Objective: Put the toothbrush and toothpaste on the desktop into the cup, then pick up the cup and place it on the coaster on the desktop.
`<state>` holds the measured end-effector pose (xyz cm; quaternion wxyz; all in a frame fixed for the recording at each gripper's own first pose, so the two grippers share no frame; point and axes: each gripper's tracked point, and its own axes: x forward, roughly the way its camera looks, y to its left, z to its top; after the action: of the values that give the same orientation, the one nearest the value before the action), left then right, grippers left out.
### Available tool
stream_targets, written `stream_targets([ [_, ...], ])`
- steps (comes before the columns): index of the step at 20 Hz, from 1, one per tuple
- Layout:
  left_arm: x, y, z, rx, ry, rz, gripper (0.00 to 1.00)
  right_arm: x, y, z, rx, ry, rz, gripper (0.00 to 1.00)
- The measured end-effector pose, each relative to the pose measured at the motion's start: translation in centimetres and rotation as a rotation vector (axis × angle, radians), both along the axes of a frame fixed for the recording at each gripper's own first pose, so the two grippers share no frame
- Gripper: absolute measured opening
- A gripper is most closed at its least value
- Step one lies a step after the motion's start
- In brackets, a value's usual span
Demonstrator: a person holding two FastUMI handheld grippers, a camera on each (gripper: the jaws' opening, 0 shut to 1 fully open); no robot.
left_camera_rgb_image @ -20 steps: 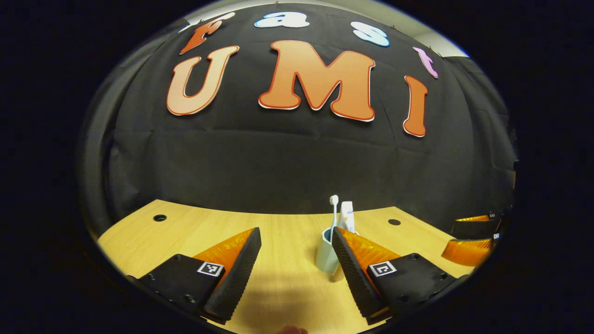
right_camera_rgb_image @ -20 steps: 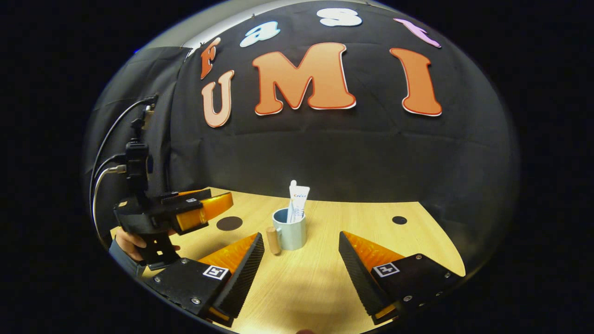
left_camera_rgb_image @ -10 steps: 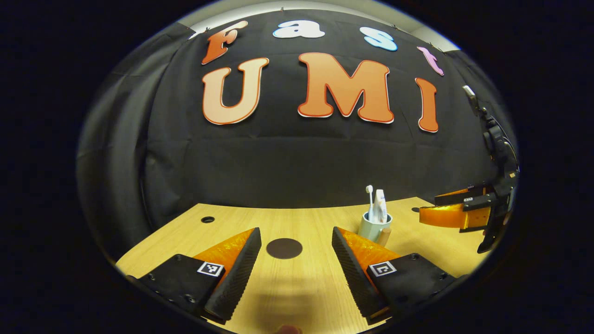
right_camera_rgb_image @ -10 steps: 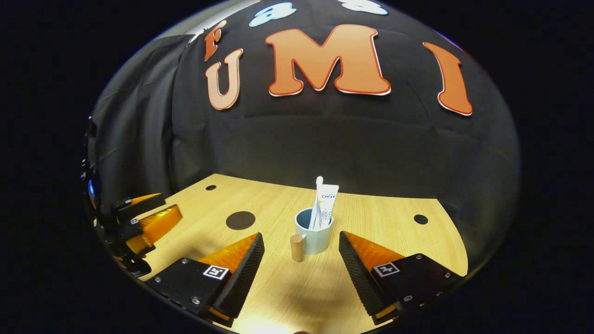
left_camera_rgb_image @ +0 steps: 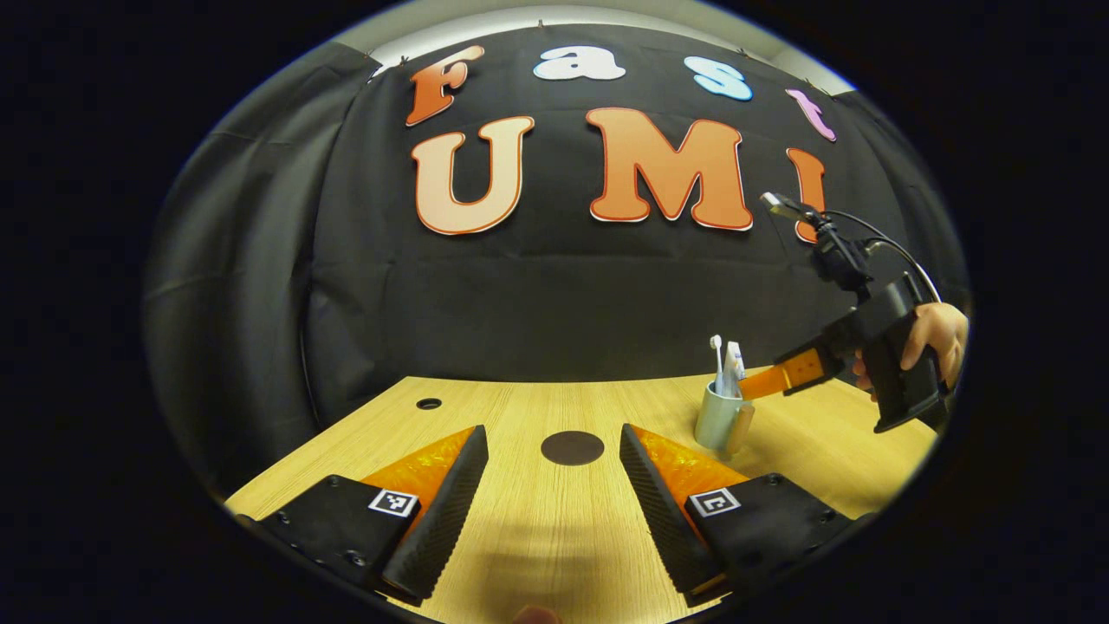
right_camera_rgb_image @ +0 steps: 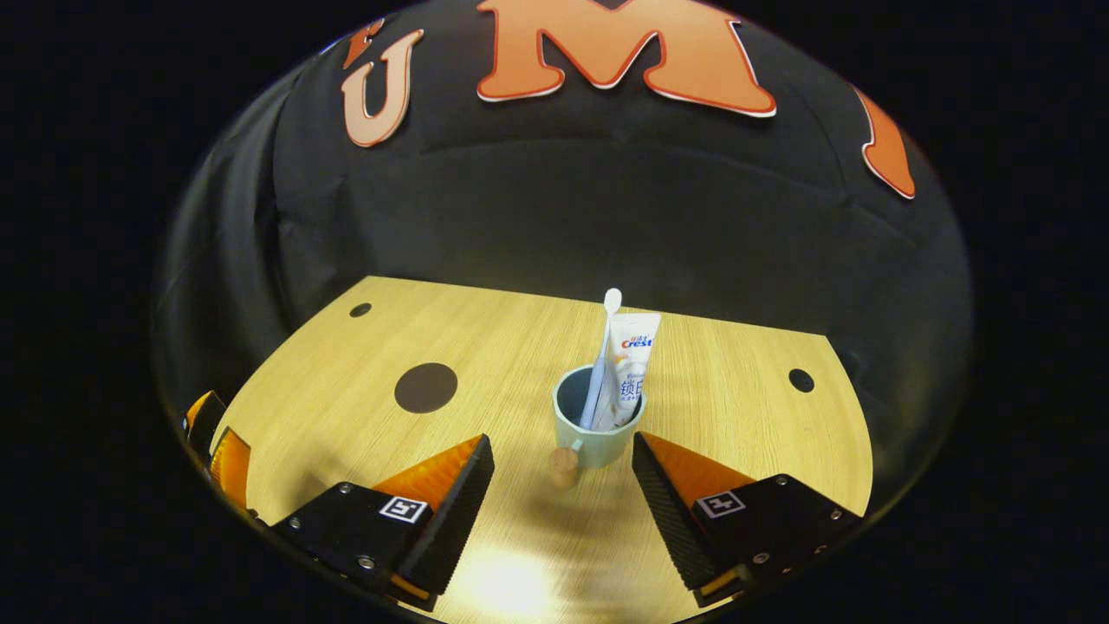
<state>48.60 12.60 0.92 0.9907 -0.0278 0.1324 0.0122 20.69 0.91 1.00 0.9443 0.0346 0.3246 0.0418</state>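
Observation:
A pale green cup [right_camera_rgb_image: 606,451] with a wooden handle [right_camera_rgb_image: 563,468] stands upright on the desk. A white toothbrush [right_camera_rgb_image: 604,351] and a toothpaste tube [right_camera_rgb_image: 631,368] stand inside it. My right gripper [right_camera_rgb_image: 561,442] is open and looks down on the cup, which sits just beyond its fingertips. The dark round coaster [right_camera_rgb_image: 425,387] lies bare to the cup's left. In the left gripper view, my left gripper [left_camera_rgb_image: 553,431] is open and empty, with the coaster [left_camera_rgb_image: 572,447] just ahead. The cup [left_camera_rgb_image: 717,420] stands to the right, and the right gripper [left_camera_rgb_image: 767,383] hovers beside its rim.
A hand [left_camera_rgb_image: 940,334] holds the right gripper's body, with cables rising above it. The wooden desk [right_camera_rgb_image: 736,416] has small dark holes [right_camera_rgb_image: 800,380] near its back corners. The left gripper's fingers [right_camera_rgb_image: 212,438] show at the desk's left edge.
The right gripper has come closer to the cup and tilted down over it. The left gripper has drawn back and turned, so the coaster now lies ahead of it. Both stay open.

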Motion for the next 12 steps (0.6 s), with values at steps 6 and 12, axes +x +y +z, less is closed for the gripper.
stream_targets([
  [6, -0.4, 1.3, -2.4, -0.007, 0.046, 0.015, 0.98, 1.9, 0.0, -2.9, -0.02, 0.166, -0.044, 0.92],
  [12, -1.2, 2.6, -5.0, -0.02, 0.093, 0.029, 0.98, 2.6, -0.4, -6.2, 0.008, 0.309, -0.133, 0.83],
])
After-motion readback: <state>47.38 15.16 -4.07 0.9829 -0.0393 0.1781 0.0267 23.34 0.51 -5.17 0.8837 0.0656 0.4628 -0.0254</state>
